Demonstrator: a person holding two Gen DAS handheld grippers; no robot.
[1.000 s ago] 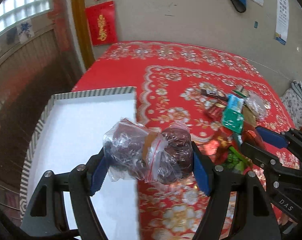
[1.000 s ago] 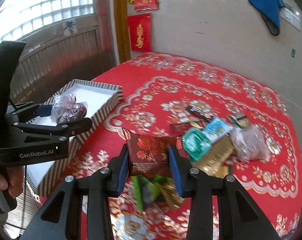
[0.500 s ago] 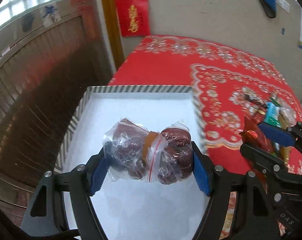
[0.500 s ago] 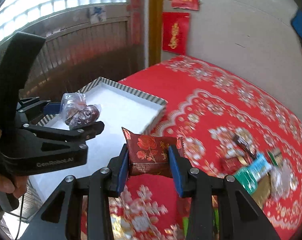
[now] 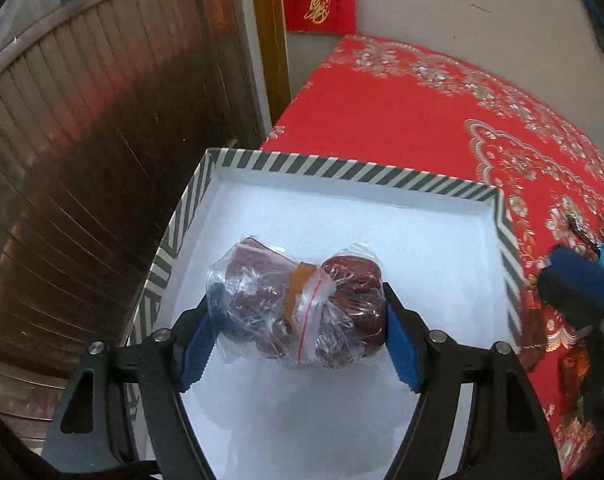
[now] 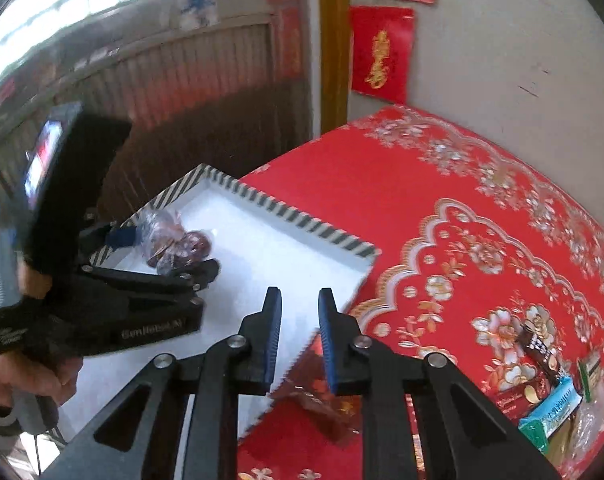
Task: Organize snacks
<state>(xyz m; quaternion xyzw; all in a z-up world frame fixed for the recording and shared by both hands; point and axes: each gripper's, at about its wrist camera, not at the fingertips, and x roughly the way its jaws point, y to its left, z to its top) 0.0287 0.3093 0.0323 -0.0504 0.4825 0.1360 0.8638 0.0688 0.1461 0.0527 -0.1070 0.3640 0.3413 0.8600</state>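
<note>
My left gripper (image 5: 298, 304) is shut on a clear bag of dark red dates (image 5: 349, 292) and holds it just above the white floor of the striped-rim box (image 5: 341, 170). In the right wrist view the same bag (image 6: 182, 240) hangs over the box's (image 6: 286, 208) far left part. My right gripper (image 6: 300, 312) is closing to a narrow gap with nothing between its pads. The red snack packet (image 6: 321, 400) is blurred below its fingers, at the box's near right edge.
A pile of wrapped snacks (image 6: 549, 412) lies on the red flowered tablecloth (image 6: 441, 200) to the right. A dark wooden panelled wall (image 5: 82, 160) runs close along the box's left side. A person's hand (image 6: 22, 376) grips the left tool's handle.
Both grippers moved left, from over the tablecloth to over the box. The red packet slipped out of the right gripper, whose jaws then narrowed. The left still holds the bag.
</note>
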